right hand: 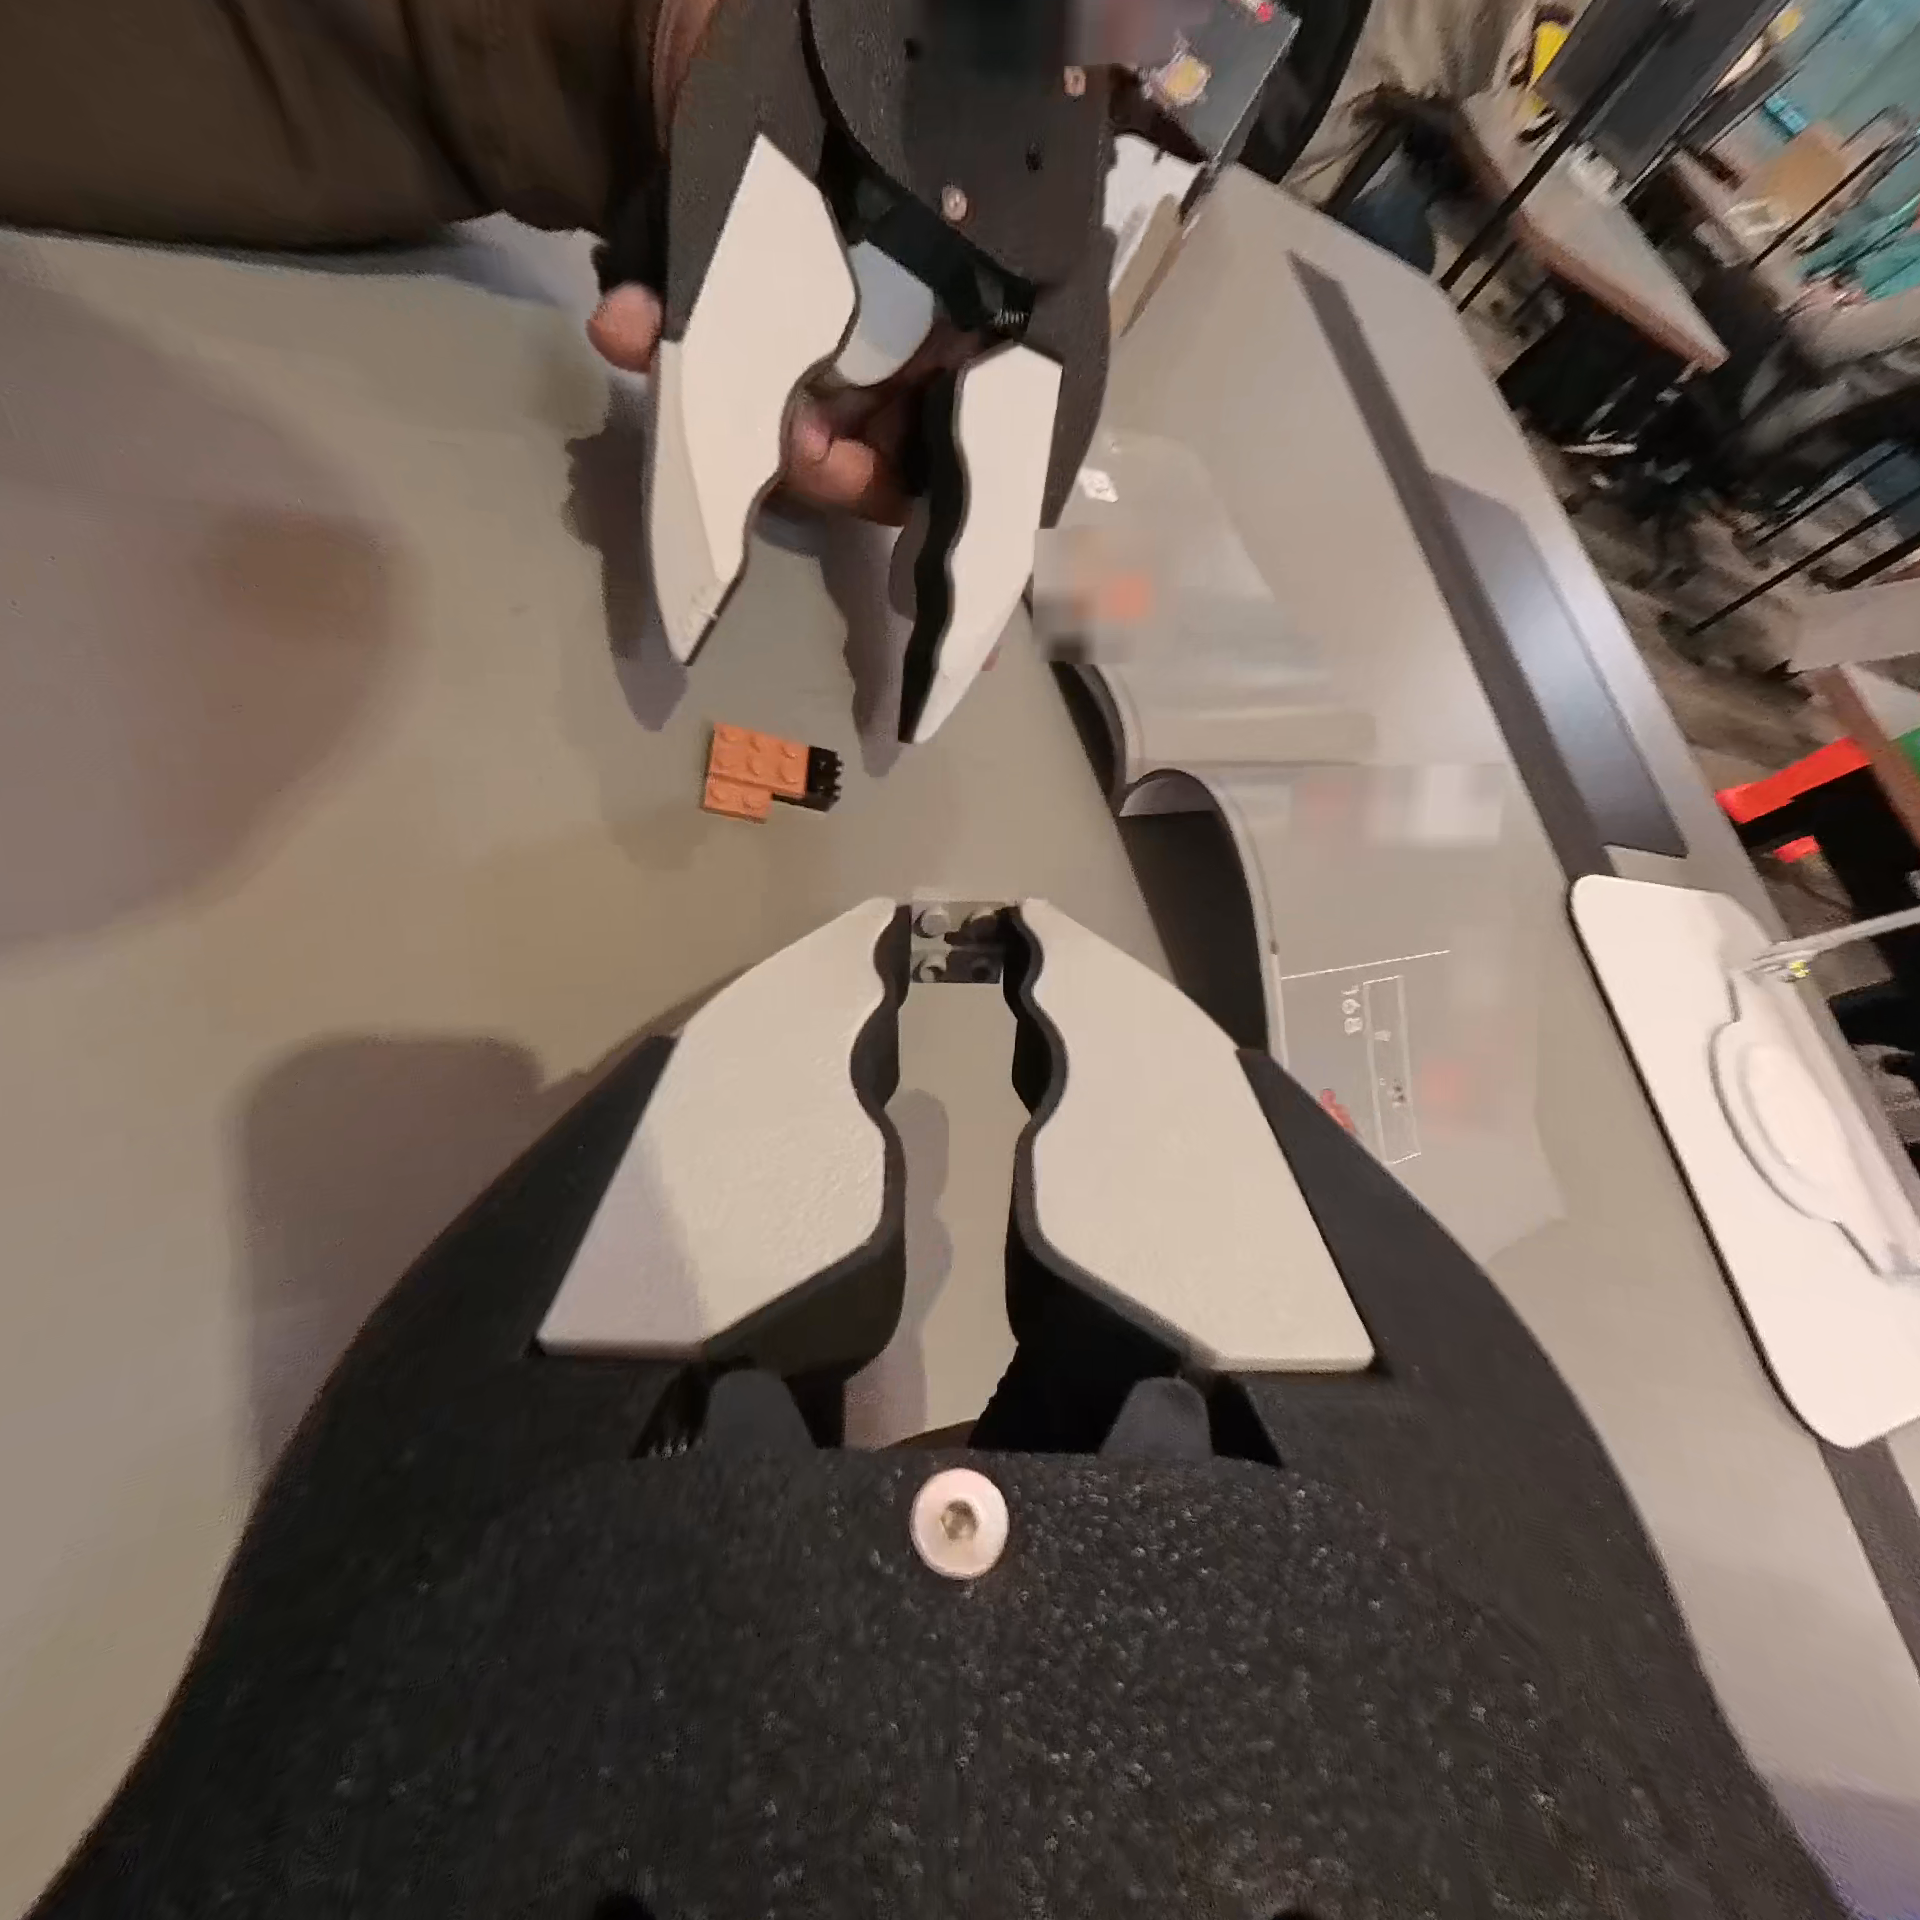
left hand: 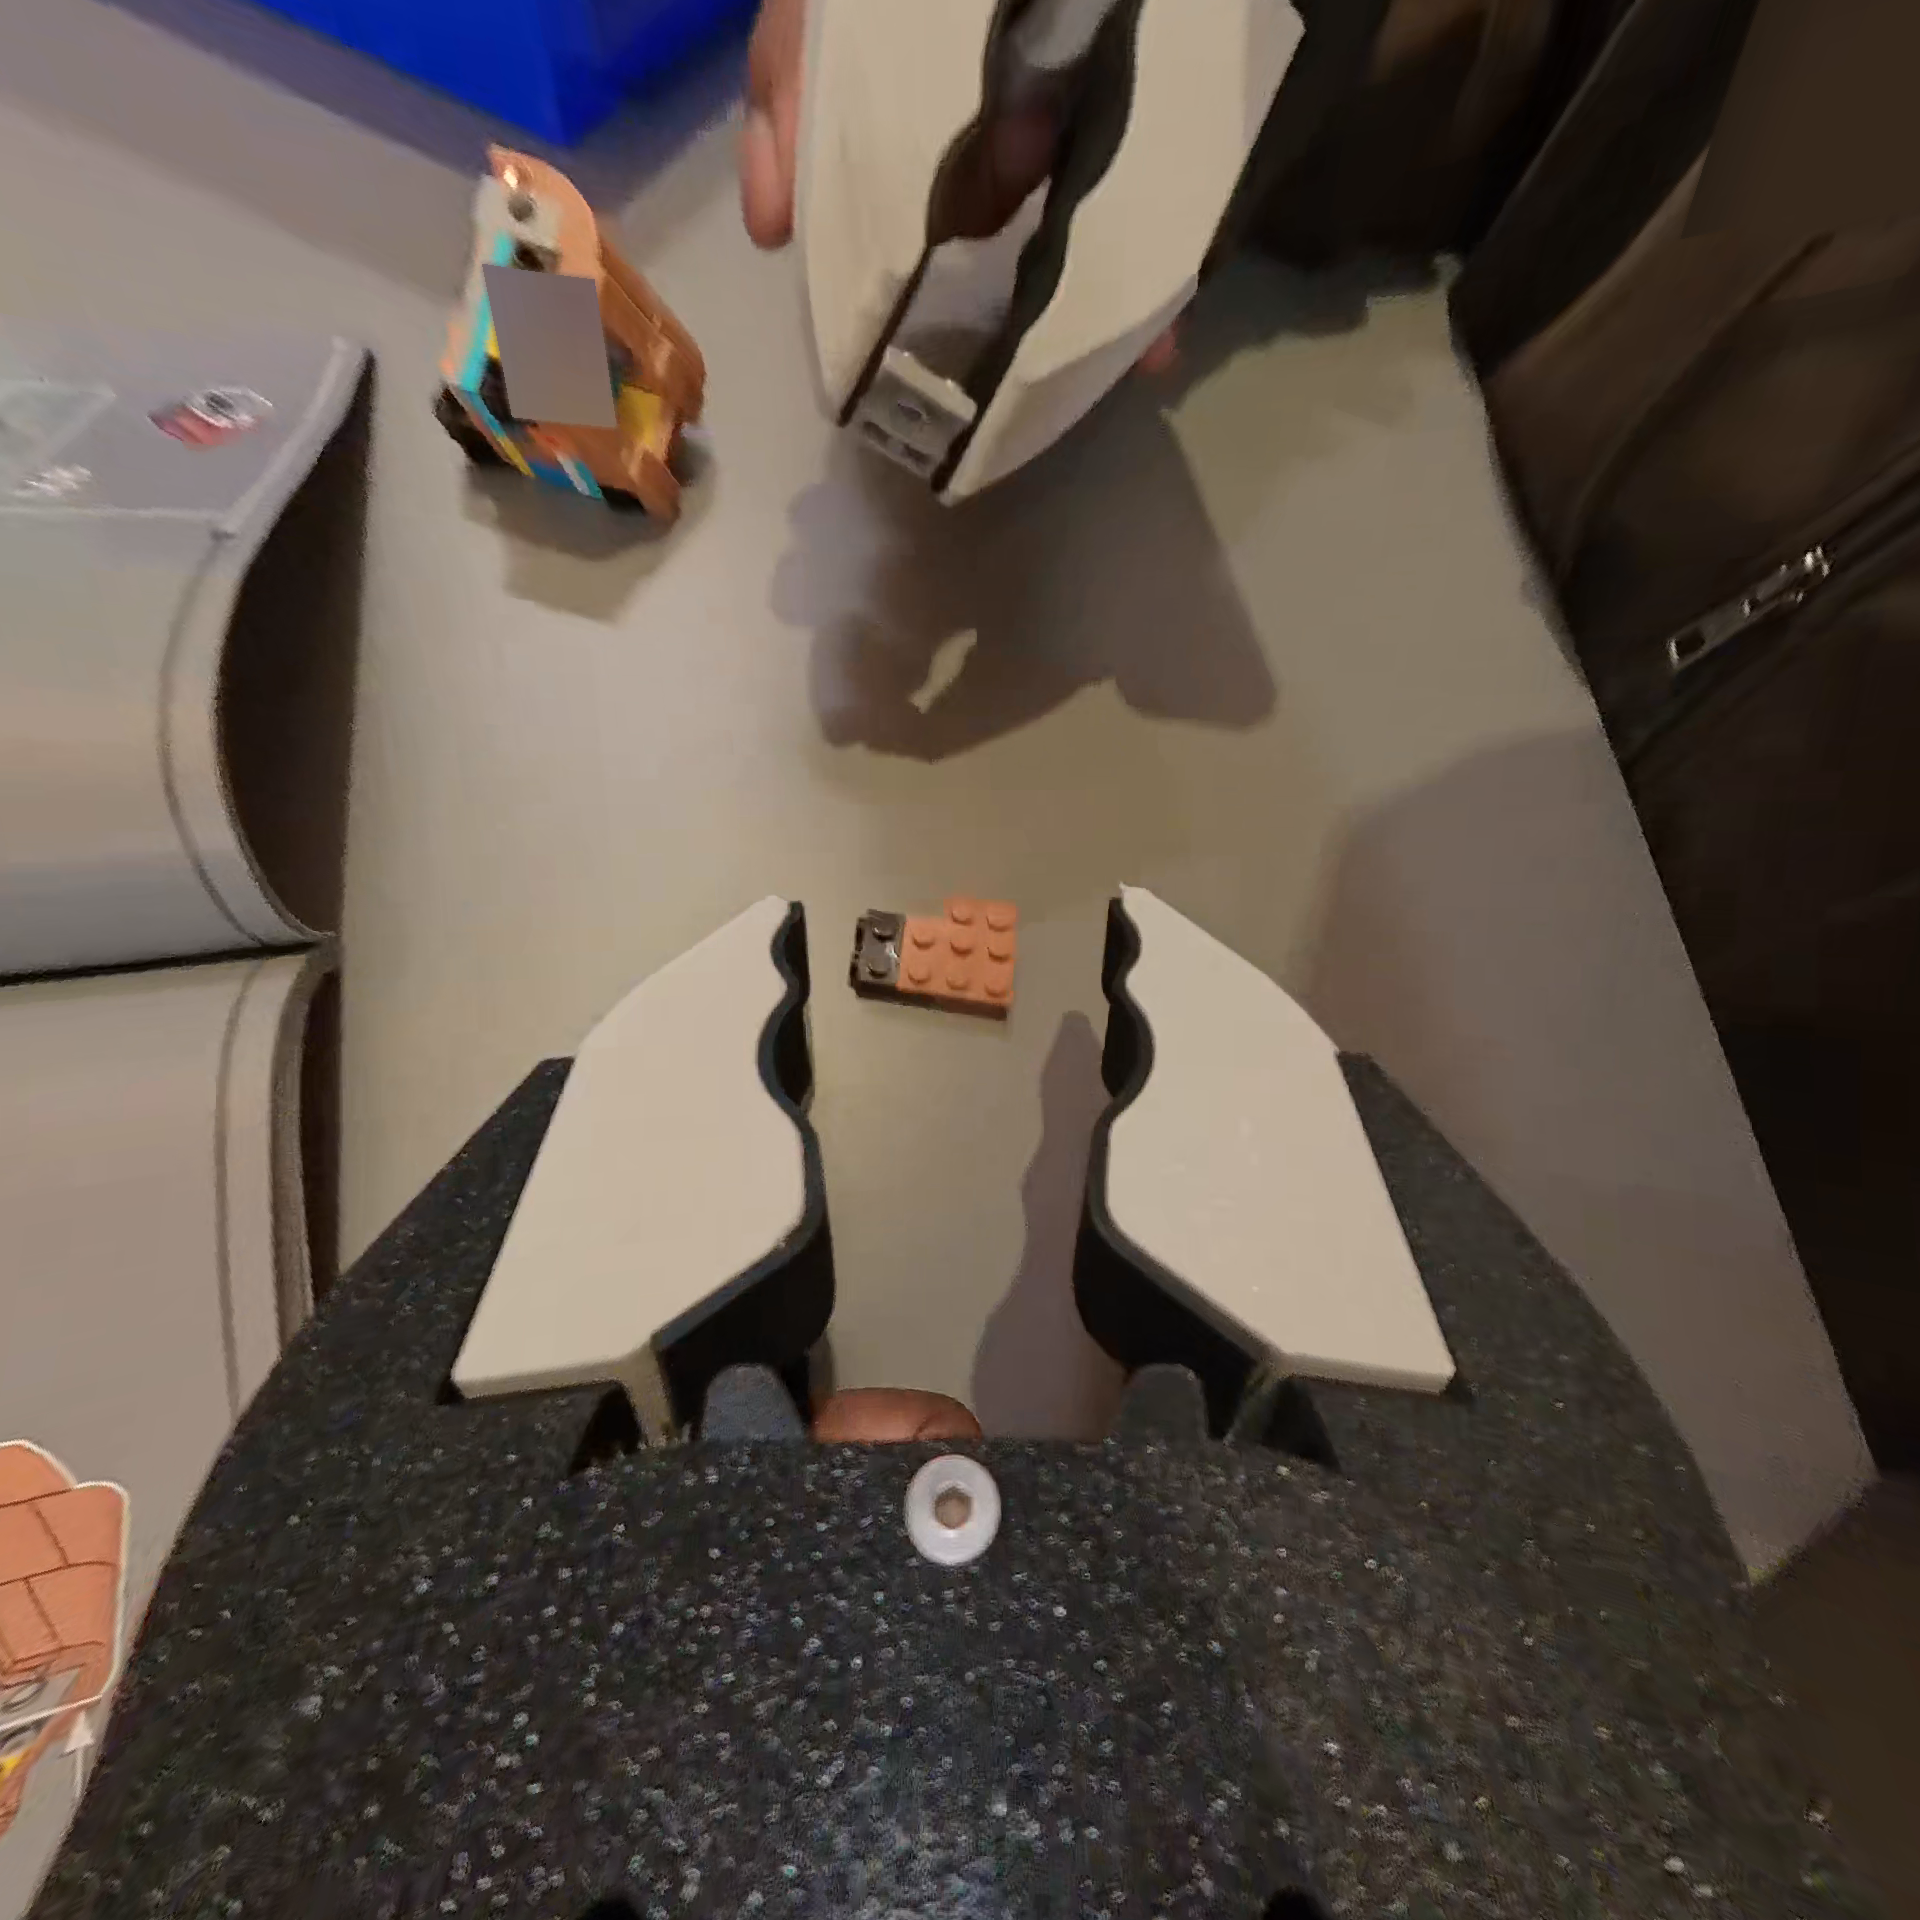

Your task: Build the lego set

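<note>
1. Holding a small grey piece (right hand: 956, 943) pinched at its tips, your right gripper (right hand: 958, 940) hovered above the table (left hand: 623, 779).
2. Your left gripper (left hand: 956, 935) was spread wide with nothing in it, and the orange plate with a black clip (left hand: 938, 958) lay flat between its tips, toward 12 o'clock.
3. I judge that the joining step was in hand: you next had to steady the plate and bring the grey piece down on it squarely.

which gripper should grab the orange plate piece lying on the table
Left. The left gripper is open and empty right over the orange plate piece; the right gripper is shut on a grey brick.
</note>
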